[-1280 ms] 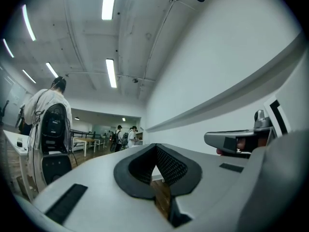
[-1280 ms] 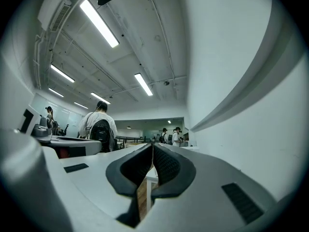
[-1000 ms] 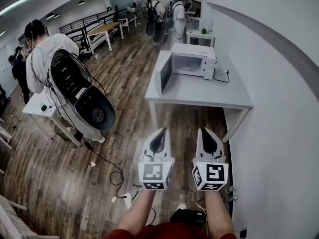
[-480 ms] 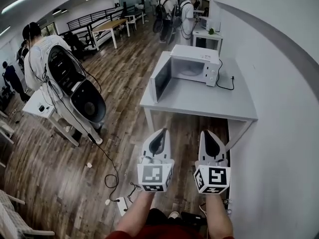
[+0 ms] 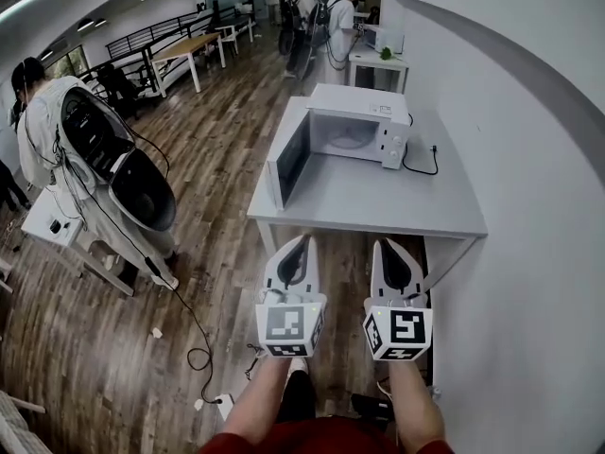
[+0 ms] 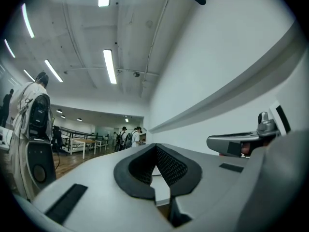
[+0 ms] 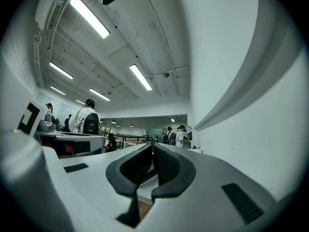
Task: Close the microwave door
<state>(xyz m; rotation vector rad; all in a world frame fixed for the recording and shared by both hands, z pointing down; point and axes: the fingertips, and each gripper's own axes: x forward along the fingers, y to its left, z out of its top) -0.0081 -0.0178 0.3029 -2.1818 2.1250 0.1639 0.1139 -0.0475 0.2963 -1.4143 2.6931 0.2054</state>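
L tongs [image 5: 302,242] & R tongs [image 5: 385,245] sat shut, empty, short of bench [image 5: 378,206] edge; open microwave door [image 5: 288,159] ahead, clear in head view only.

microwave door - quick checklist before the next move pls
1. Microwave door stands open, swung out at the left of the microwave: ok, ready to be pushed.
2. Left tongs shut and empty: ok.
3. Right tongs shut and empty: ok.
4. Tongs close to the door: not ok, both hang short of the near edge of the table.
5. Tabletop in front of the door bare: ok.
6. Nothing sticking out of the cavity: cannot tell, too small in the head view.
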